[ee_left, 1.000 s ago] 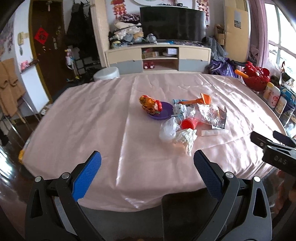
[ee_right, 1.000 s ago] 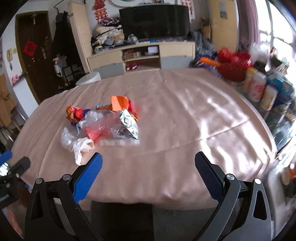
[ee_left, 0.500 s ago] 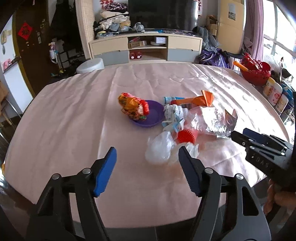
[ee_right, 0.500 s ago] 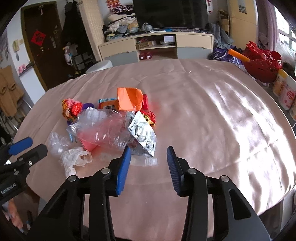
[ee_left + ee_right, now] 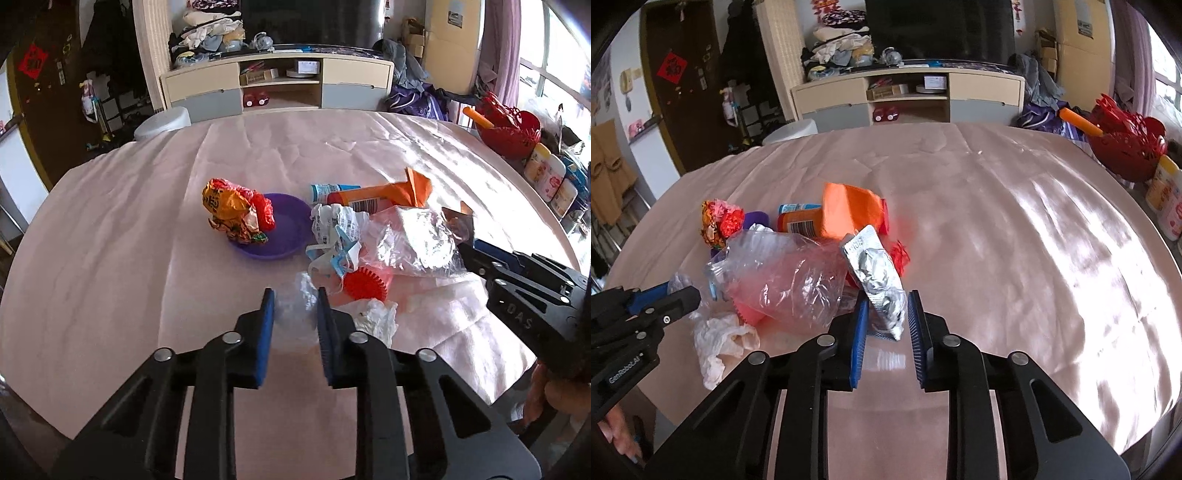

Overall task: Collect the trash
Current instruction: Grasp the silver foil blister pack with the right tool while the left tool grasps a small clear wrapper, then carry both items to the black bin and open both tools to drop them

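A round counter (image 5: 110,258) draped in a pale pink satin cloth fills both views, with a heap of trash lying near its middle. In the left wrist view, the left gripper (image 5: 295,295) points down at the near edge of the heap; its jaws have just been closing and now stand narrow, with a crumpled clear plastic bag (image 5: 295,306) between the blue pads — whether the pads actually press on it cannot be told. Just beside the bag lies a crumpled white tissue (image 5: 376,317), and behind that a red ridged cup (image 5: 365,282) under a clear wrapper. Farther back sits a purple dish (image 5: 284,229) with a red and yellow snack wrapper (image 5: 236,210) crumpled on its left rim, and to the right lies an orange packet (image 5: 391,192). In the right wrist view, the right gripper (image 5: 886,299) points at the other side of the heap; its jaws have also just been closing, and a crinkled silver foil pouch (image 5: 879,273) stands tilted between the blue pads, its lower end reaching down into the gap — contact is not clear. A large clear plastic bag (image 5: 783,277) lies just left of the pouch. Each gripper shows at the edge of the other's view.
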Motion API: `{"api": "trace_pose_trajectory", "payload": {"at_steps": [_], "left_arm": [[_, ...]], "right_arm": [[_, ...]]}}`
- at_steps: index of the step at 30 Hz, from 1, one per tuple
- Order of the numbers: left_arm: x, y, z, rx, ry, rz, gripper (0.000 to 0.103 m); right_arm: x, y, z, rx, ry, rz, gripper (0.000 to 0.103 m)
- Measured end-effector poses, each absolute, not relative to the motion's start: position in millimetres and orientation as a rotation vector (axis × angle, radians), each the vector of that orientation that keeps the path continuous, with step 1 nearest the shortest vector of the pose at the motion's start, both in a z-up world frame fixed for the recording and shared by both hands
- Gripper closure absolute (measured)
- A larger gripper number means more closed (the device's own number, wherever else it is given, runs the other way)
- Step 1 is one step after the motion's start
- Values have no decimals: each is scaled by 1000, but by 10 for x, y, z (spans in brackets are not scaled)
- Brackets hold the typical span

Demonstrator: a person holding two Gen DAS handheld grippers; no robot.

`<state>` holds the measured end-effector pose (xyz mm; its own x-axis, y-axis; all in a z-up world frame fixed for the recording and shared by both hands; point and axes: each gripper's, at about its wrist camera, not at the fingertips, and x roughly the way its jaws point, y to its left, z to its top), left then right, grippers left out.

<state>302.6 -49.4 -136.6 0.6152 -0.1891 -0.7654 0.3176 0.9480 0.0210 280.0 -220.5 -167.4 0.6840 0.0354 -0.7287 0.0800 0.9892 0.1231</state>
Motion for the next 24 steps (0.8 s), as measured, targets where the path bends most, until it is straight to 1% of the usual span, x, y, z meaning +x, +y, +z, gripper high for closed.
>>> {"api": "trace_pose_trajectory", "payload": {"at_steps": [2, 5, 14, 22, 23, 24], "left_arm": [[3040, -495, -1355, 166, 855, -292, 90], [3047, -492, -1305, 178, 841, -284, 93], [2886, -348, -870, 179, 760, -242, 94], [2347, -275, -389, 185, 672, -241, 94], [2267, -267, -358, 187, 666, -242, 94], [2165, -260, -329, 187, 662, -245, 94]], "right_arm": [[2833, -2141, -1680, 134, 818, -24, 82], [2858, -2128, -1650, 113, 811, -34, 83], [2634, -2263, -1152, 110, 716, -74, 83], [2137, -2180, -658, 93, 646, -62, 83], [2038, -2162, -609, 90, 638, -59, 88], [1932, -2141, -576, 89, 634, -57, 88]]}}
